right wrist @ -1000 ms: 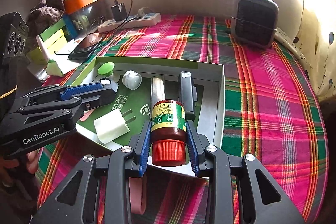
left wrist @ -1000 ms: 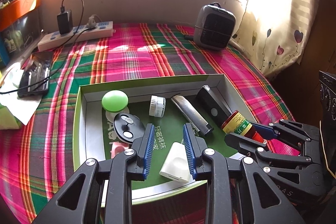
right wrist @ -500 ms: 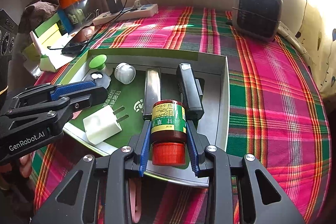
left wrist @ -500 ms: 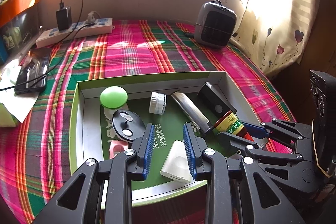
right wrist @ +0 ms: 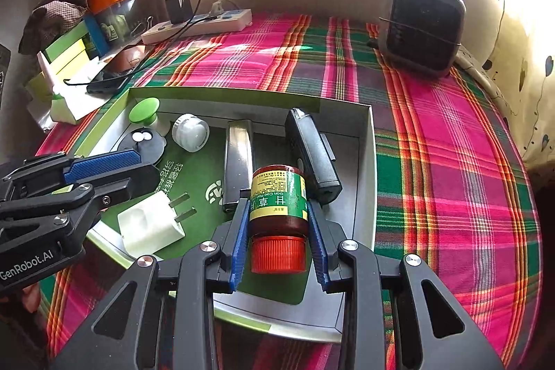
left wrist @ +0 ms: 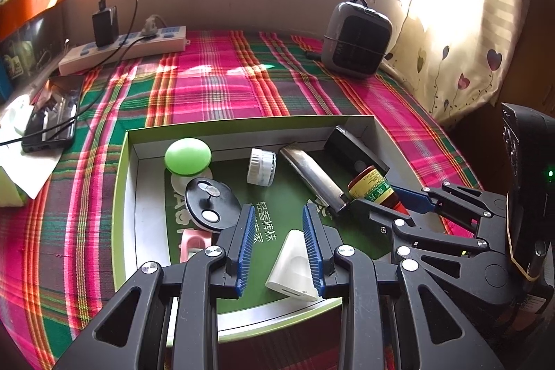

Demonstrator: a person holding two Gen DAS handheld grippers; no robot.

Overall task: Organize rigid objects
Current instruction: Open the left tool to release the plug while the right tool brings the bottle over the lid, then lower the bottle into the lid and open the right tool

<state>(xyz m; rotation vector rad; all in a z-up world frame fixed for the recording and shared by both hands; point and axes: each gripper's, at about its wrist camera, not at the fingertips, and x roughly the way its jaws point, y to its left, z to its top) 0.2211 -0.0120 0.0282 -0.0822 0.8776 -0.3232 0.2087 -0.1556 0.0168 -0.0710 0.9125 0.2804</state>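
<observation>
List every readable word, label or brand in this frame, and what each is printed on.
"GenRobot.AI": side of the left gripper, right wrist view.
"甘草" and "Gan Cao": label of the red-capped bottle held in the right gripper; smaller print there is too small to read.
"轻奢裤袜": white print on the green box floor; the characters below and the larger letters at left are partly hidden.
Power strip markings: unreadable.

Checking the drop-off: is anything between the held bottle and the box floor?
The right gripper holds the bottle over bare green floor; the silver bar and black case lie just ahead.
</observation>
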